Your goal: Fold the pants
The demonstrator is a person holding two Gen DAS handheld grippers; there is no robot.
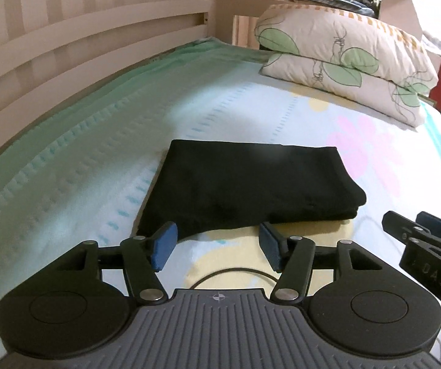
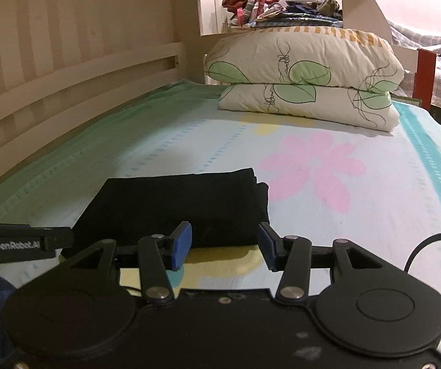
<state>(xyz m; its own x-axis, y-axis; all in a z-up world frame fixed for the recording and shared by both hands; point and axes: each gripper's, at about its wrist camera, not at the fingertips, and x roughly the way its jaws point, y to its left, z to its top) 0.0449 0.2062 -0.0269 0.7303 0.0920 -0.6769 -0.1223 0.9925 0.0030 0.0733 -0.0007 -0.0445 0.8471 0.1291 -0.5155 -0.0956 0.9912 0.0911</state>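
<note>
The black fabric pants (image 1: 245,184) lie folded into a flat, layered rectangle on the pale, flower-printed bed sheet (image 1: 281,117), roughly mid-bed, with the stacked layers showing at their right-hand edge. From my left wrist view I see the left gripper (image 1: 217,247) held above the sheet just short of the near edge of the pants, its blue-padded fingers (image 1: 163,246) spread apart with nothing between them. My right gripper (image 2: 225,246) is likewise released, its blue pads standing apart and empty, poised over the near right corner of the bundle; I cannot tell whether either pad brushes the cloth. Each tool shows at the edge of the other's view, so the two sit side by side. A thin black cable (image 1: 229,272) loops over the sheet beneath them. Further off, two cream pillows with green leaf prints (image 2: 306,80) are stacked at the head of the bed, beside the cream slatted wooden bed rail (image 1: 82,30) running along the left.
</note>
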